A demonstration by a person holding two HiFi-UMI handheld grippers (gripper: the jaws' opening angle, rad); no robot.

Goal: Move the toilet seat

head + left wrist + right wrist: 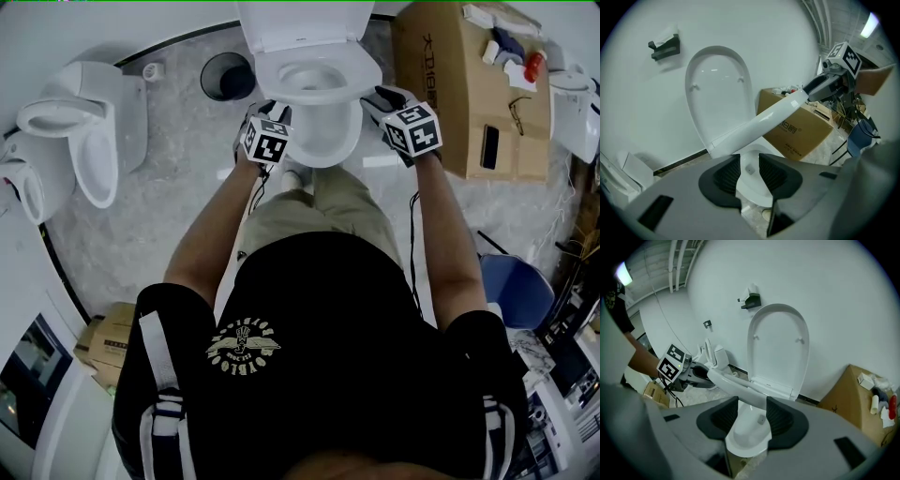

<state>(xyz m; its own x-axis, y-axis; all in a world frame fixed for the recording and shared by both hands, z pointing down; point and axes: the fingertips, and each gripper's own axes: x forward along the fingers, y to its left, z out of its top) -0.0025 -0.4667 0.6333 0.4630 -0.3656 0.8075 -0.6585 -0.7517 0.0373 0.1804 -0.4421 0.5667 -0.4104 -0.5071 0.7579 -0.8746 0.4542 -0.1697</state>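
From the head view, you stand facing the toilet. Your left gripper (269, 109) is on the left side of the toilet seat (354, 67) and your right gripper (376, 97) is on its right side. The lid (300, 23) stands upright behind the seat, against the wall. A cardboard box (450, 89) sits just right of the toilet, a black bin (225, 75) sits to its left, and a spare toilet (89, 131) stands farther left.

In the left gripper view, your jaws are part-way closed, and the seat's white near edge fills the gap between the pads, so this claw is gripping the seat. The far side of the seat (764, 122) slants up from the hinge as a white bar. It ends at your right gripper (812, 91), whose dark jaws clamp it. The box (801, 133) is behind.

In the right gripper view, the jaws stand wider, and white seat again spans pad to pad, so this claw is gripping too. The far side of the seat (740, 385) runs from the hinge below the raised lid (778, 348) out to your left gripper (701, 373), which is clamped on it.
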